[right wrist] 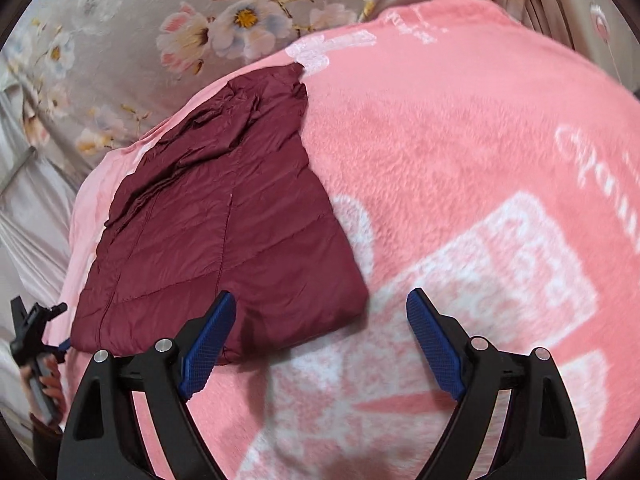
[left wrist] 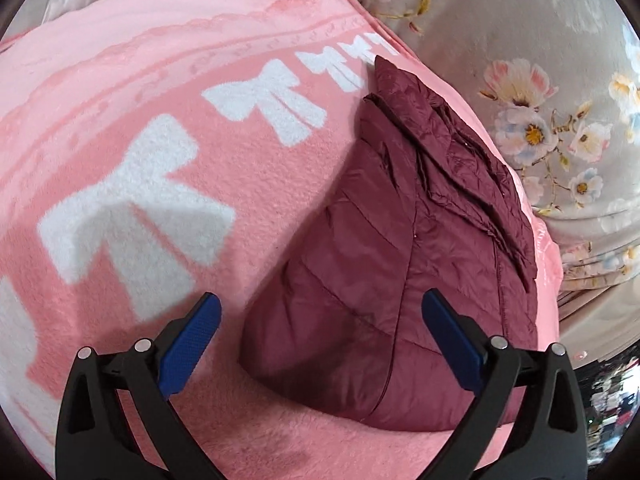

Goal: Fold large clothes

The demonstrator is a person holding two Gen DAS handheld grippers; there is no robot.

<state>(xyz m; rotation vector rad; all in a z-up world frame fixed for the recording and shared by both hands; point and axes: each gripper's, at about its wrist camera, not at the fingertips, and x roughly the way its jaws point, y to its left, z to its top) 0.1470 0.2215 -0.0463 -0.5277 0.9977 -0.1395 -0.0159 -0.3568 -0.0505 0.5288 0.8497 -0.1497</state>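
Observation:
A maroon quilted jacket (left wrist: 400,248) lies folded in a compact bundle on a pink fleece blanket (left wrist: 160,80). My left gripper (left wrist: 320,312) is open and empty, held just above the jacket's near end. In the right wrist view the jacket (right wrist: 216,232) lies left of centre. My right gripper (right wrist: 320,308) is open and empty, over the jacket's near right corner and the blanket (right wrist: 460,140). The left gripper also shows at the left edge of the right wrist view (right wrist: 40,328), held in a hand.
A grey floral bedsheet (left wrist: 540,80) lies beyond the blanket's edge, also in the right wrist view (right wrist: 140,20). The blanket has white bow prints (left wrist: 132,216). A dark cluttered area (left wrist: 608,412) shows at the lower right beyond the bed.

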